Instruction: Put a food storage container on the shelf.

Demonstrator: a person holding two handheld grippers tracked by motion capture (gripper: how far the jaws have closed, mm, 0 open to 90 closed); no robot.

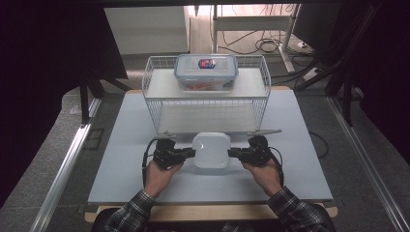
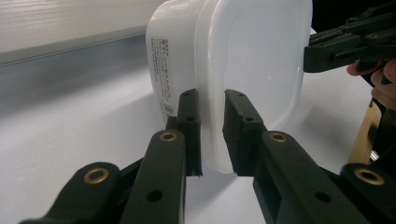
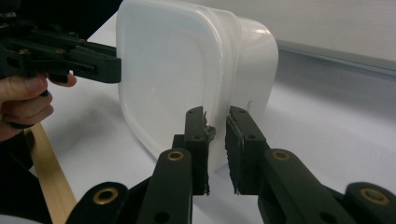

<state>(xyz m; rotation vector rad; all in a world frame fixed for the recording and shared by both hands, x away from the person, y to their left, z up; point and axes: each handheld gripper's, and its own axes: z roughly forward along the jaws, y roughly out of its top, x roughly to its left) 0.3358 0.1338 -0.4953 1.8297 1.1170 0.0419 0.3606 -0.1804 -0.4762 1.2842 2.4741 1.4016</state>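
Note:
A white plastic container (image 1: 211, 150) with a rounded square lid sits on the pale table, just in front of the wire rack. My left gripper (image 1: 192, 152) holds its left side and my right gripper (image 1: 230, 152) holds its right side. In the left gripper view the lid's rim (image 2: 212, 140) runs between the two black pads of the left gripper (image 2: 212, 100), which press on it. The right gripper view shows the container (image 3: 177, 70) the same way, its rim pinched by the right gripper (image 3: 215, 116). Each gripper view also shows the other gripper's jaws at the far rim.
A white wire rack (image 1: 157, 113) stands at the back of the table (image 1: 300, 159). On its top shelf rests a clear box with a blue-grey clip lid (image 1: 206, 72). A wooden strip edges the table's front. Cables lie on the floor behind.

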